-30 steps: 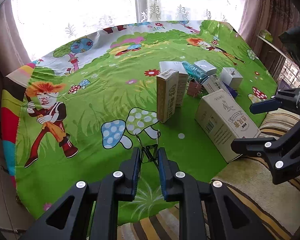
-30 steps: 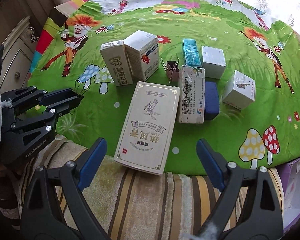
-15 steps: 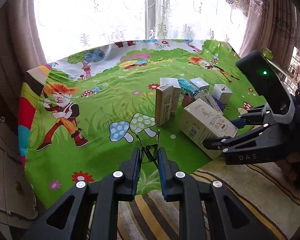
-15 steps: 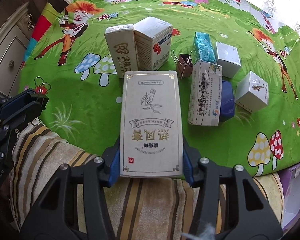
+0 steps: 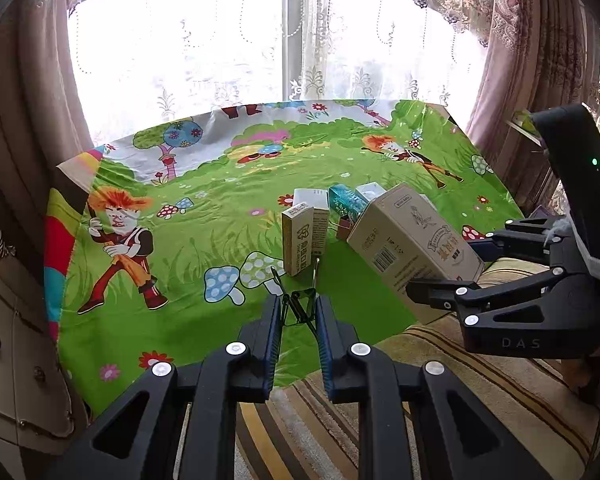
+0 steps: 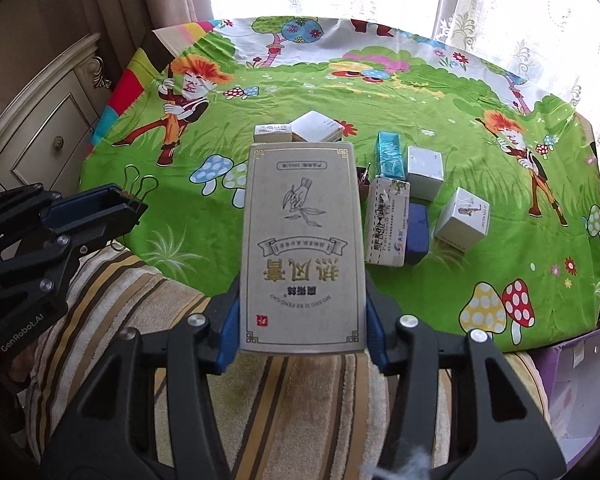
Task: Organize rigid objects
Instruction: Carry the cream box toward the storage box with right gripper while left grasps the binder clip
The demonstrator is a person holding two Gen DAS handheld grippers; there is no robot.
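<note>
left tongs pinch a clip; right tongs grip a box.

Beige box, green cartoon-print cloth, brown-striped cushion.

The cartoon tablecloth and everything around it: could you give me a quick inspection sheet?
Surface: green cartoon-print tablecloth with a striped brown mat at the near edge.
Job's things: large beige cardboard box held up off the cloth; black binder clip; small cartons cluster behind.
Clutter: nothing seen.
Grippers: right gripper shut on the beige box's sides; left gripper shut on the binder clip.
Cables: nothing seen.
Surroundings: lace-curtained window, cream drawer cabinet.
</note>
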